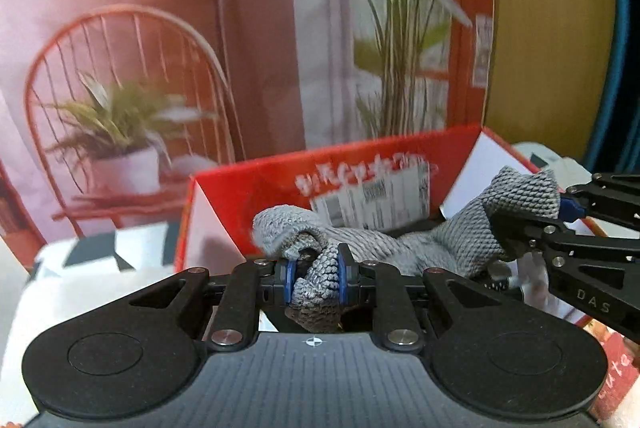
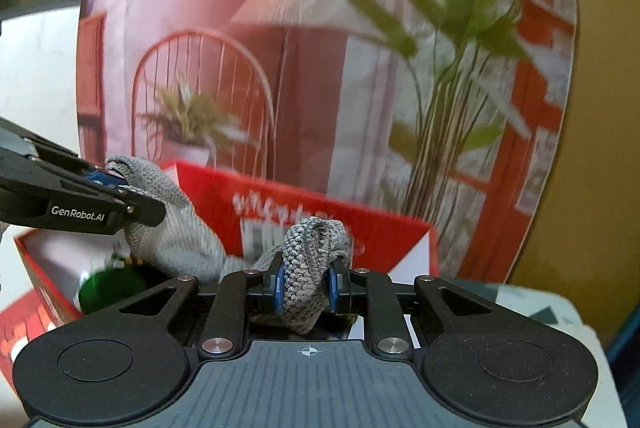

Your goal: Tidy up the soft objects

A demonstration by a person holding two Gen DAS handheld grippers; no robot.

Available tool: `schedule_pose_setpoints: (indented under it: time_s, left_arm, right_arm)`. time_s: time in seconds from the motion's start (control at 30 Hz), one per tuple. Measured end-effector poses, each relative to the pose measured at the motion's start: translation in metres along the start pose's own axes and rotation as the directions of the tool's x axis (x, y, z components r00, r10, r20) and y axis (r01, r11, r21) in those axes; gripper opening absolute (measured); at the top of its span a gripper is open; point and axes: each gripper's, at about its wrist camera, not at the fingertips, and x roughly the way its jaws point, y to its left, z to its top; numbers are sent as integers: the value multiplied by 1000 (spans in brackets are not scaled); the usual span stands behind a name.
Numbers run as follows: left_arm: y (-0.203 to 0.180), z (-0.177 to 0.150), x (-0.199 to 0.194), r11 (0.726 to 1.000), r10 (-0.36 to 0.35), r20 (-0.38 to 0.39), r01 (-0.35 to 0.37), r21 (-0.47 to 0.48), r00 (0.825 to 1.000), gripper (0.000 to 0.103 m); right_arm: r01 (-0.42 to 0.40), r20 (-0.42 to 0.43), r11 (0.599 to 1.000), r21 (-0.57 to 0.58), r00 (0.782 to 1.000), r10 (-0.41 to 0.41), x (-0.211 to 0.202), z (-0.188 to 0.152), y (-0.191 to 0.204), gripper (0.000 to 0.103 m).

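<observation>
A grey knitted cloth [image 1: 404, 244] hangs stretched between my two grippers above an open red cardboard box [image 1: 256, 184]. My left gripper [image 1: 316, 278] is shut on one bunched end of the cloth. My right gripper [image 1: 560, 212] comes in from the right in the left wrist view and pinches the other end. In the right wrist view my right gripper [image 2: 306, 286] is shut on the cloth [image 2: 308, 260], and my left gripper [image 2: 120, 184] holds the far end at the left. The red box [image 2: 384, 232] lies below and behind.
A round backdrop panel [image 2: 320, 48] printed with a chair, lamp and plants stands right behind the box. A green object [image 2: 108, 286] lies inside the box at the left. A white surface with dark patches [image 1: 104, 248] lies to the left of the box.
</observation>
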Motion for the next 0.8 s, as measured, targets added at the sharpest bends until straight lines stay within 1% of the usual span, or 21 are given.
schedule_pose_setpoints:
  time_s: [0.1, 0.2, 0.23, 0.27, 0.3, 0.33, 0.37, 0.4, 0.43, 0.47, 0.5, 0.53, 0.57, 0.6, 0.63, 0.67, 0.7, 0.77, 0.8]
  left_arm:
    - [1, -2, 7, 1000, -6, -23, 7, 10, 1000, 21]
    - [3, -3, 7, 1000, -7, -28, 7, 8, 1000, 22]
    - [5, -2, 5, 1000, -8, -26, 8, 1, 1000, 24]
    - [5, -1, 3, 1000, -7, -21, 6, -6, 1000, 34]
    - [7, 0, 1, 1000, -14, -20, 14, -17, 1000, 41]
    - [8, 1, -2, 999, -21, -16, 21, -24, 1000, 55]
    - [7, 2, -7, 999, -25, -9, 25, -27, 1000, 63]
    - [7, 2, -12, 999, -26, 2, 26, -27, 1000, 66]
    - [6, 2, -17, 1000, -21, 10, 21, -23, 1000, 71]
    - [5, 3, -23, 1000, -15, 17, 16, -19, 1000, 78]
    - [4, 3, -29, 1000, -11, 25, 12, -20, 1000, 83]
    - [4, 3, -35, 1000, -9, 33, 10, -26, 999, 96]
    - [4, 4, -40, 999, -6, 42, 7, -32, 999, 103]
    - [4, 4, -48, 999, 0, 57, 2, -42, 998, 103]
    - [4, 4, -56, 999, 6, 69, -3, -50, 998, 103]
    - [4, 4, -62, 998, 10, 70, -6, -55, 997, 103]
    - [4, 5, -68, 998, 17, 68, -12, -61, 998, 103]
    - [3, 6, -81, 997, 40, 66, -36, -70, 997, 103]
    - [2, 6, -90, 996, 53, 71, -48, -72, 996, 103]
  right_arm:
    - [-15, -50, 999, 41, 999, 17, 9, -6, -4, 18]
    - [-18, -70, 998, 65, 997, 23, 13, -9, -6, 18]
    - [-17, -74, 997, 69, 997, 22, 13, -10, -5, 18]
    - [-15, -76, 997, 71, 997, 21, 12, -10, -7, 19]
    - [-8, -77, 997, 73, 997, 14, 11, -9, -7, 20]
    - [2, -77, 997, 76, 997, 4, 9, -8, -8, 21]
    - [9, -78, 997, 81, 997, -3, 7, -6, -10, 25]
    - [16, -79, 996, 89, 997, -9, 4, -4, -11, 27]
    - [21, -81, 995, 96, 997, -13, 1, -2, -13, 32]
    - [21, -82, 995, 102, 997, -13, -3, 0, -13, 34]
    - [21, -81, 994, 108, 997, -12, -7, 2, -14, 36]
    - [20, -83, 993, 113, 997, -11, -12, 4, -14, 39]
    - [16, -85, 993, 119, 996, -6, -16, 6, -15, 45]
    - [13, -83, 992, 122, 997, -3, -22, 8, -15, 49]
    - [13, -81, 993, 121, 997, -4, -27, 11, -14, 56]
    - [14, -79, 993, 121, 997, -4, -33, 13, -14, 64]
    - [10, -78, 992, 124, 997, 0, -39, 15, -14, 67]
    - [-8, -74, 990, 142, 997, 18, -52, 20, -14, 81]
    - [-16, -71, 988, 153, 997, 27, -58, 23, -15, 85]
